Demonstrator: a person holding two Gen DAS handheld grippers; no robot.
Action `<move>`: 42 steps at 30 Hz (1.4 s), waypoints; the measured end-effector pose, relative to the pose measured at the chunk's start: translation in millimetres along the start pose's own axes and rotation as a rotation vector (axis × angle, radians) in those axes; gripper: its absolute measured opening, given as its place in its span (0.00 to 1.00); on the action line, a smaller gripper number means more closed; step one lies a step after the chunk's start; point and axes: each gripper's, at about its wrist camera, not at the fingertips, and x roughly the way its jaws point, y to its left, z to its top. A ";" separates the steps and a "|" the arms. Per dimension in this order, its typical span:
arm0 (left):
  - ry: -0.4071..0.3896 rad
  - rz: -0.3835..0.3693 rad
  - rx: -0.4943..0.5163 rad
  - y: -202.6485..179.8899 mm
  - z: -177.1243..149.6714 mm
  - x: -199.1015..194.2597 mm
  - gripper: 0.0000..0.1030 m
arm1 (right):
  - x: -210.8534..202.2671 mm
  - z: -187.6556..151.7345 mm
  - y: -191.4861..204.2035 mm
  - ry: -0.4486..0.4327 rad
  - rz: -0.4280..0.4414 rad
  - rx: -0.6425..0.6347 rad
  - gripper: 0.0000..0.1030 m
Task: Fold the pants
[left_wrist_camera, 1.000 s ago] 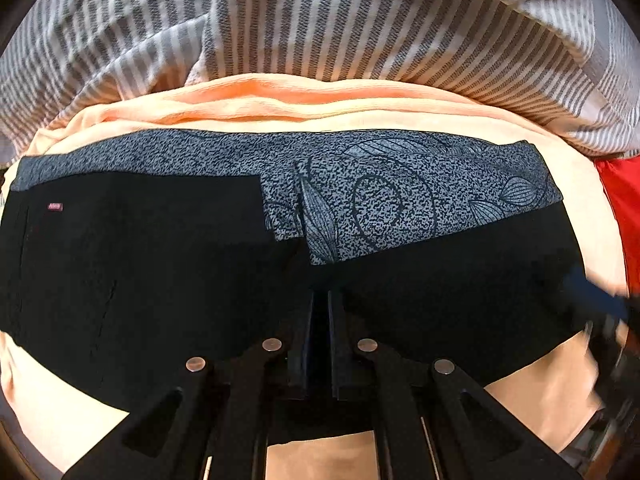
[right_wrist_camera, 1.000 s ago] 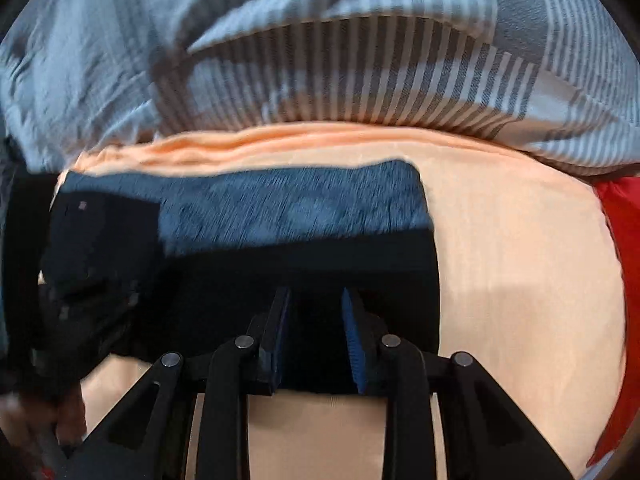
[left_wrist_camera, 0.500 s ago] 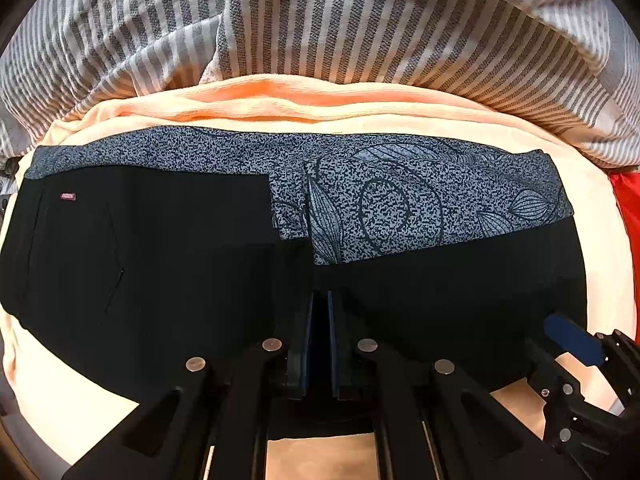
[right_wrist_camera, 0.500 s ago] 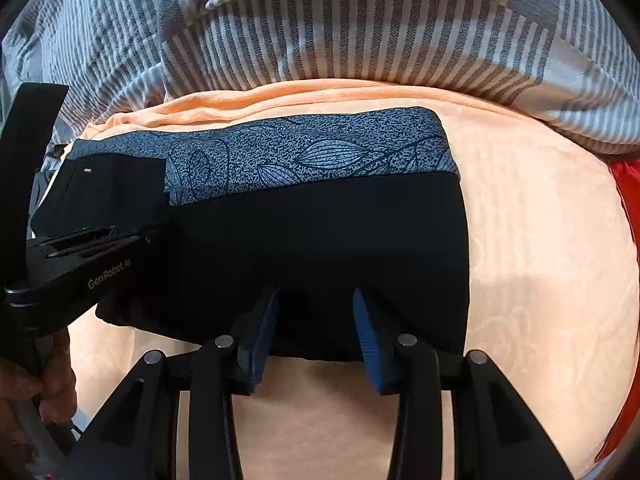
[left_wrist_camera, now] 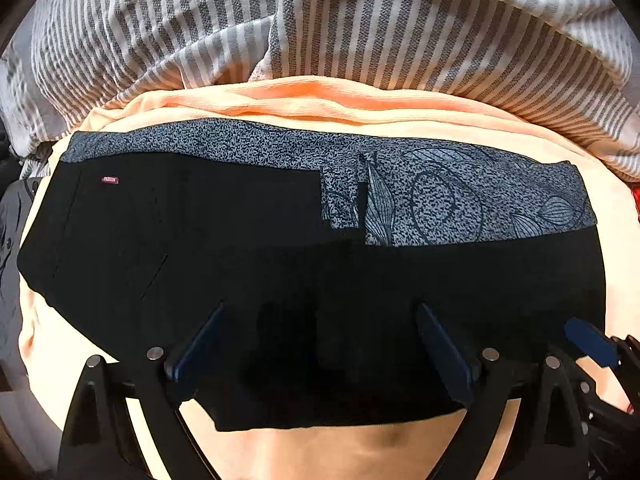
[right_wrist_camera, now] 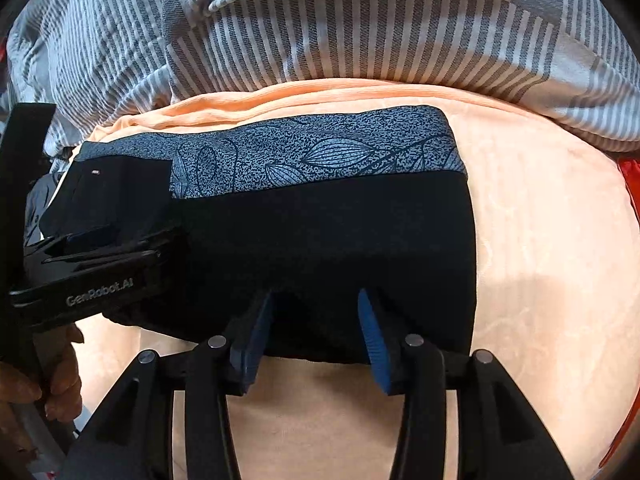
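The pants (left_wrist_camera: 248, 264) are laid flat across a peach blanket (left_wrist_camera: 320, 104), folded lengthwise, with the black cloth nearest the cameras and a grey speckled band with a leaf pattern (left_wrist_camera: 460, 204) running along the far edge. A small red label (left_wrist_camera: 109, 179) is seen near the left end of the black cloth in the left wrist view. A striped grey and white cover (left_wrist_camera: 400, 40) is bunched behind the blanket. The left gripper (left_wrist_camera: 320, 344) is held over the near edge of the pants, its jaws spread wide apart and nothing held between them; the blue-lined fingers (left_wrist_camera: 440, 348) are seen against the black cloth, though it cannot be told whether they touch it. The right gripper (right_wrist_camera: 316, 328) is positioned at the near edge of the pants close to their right end, its jaws likewise parted and holding nothing, with the cloth's edge lying between the two blue pads (right_wrist_camera: 374, 340). In the right wrist view the left gripper is visible at the left margin, over the black cloth, and part of the hand (right_wrist_camera: 28, 392) carrying it is seen below it. A strip of red cloth (right_wrist_camera: 632, 188) is visible at the right margin beyond the blanket.
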 end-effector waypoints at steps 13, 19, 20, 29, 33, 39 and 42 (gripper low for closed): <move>0.001 -0.073 -0.094 73.4 -21.8 -23.1 0.92 | 7.9 4.2 35.8 0.039 -0.124 -0.071 0.79; 0.011 -0.060 -0.195 135.8 -39.8 -28.3 0.92 | 1.2 10.7 45.6 0.087 -0.167 -0.011 0.79; 0.010 -0.056 -0.214 146.6 -45.7 -28.7 0.92 | -0.9 10.5 47.0 0.091 -0.164 -0.002 0.79; 0.014 -0.043 -0.384 223.9 -64.4 -20.5 0.92 | 14.7 10.3 109.9 0.128 -0.143 -0.104 0.79; -0.015 -0.080 -0.505 264.8 -66.4 -19.5 0.92 | 31.1 4.9 116.8 0.141 -0.180 -0.129 0.84; -0.055 -0.216 -0.657 308.9 -67.5 -6.0 0.92 | 41.2 -0.1 125.9 0.152 -0.225 -0.200 0.88; -0.070 -0.310 -0.713 323.0 -65.4 3.6 0.92 | 44.4 0.3 126.2 0.150 -0.224 -0.185 0.90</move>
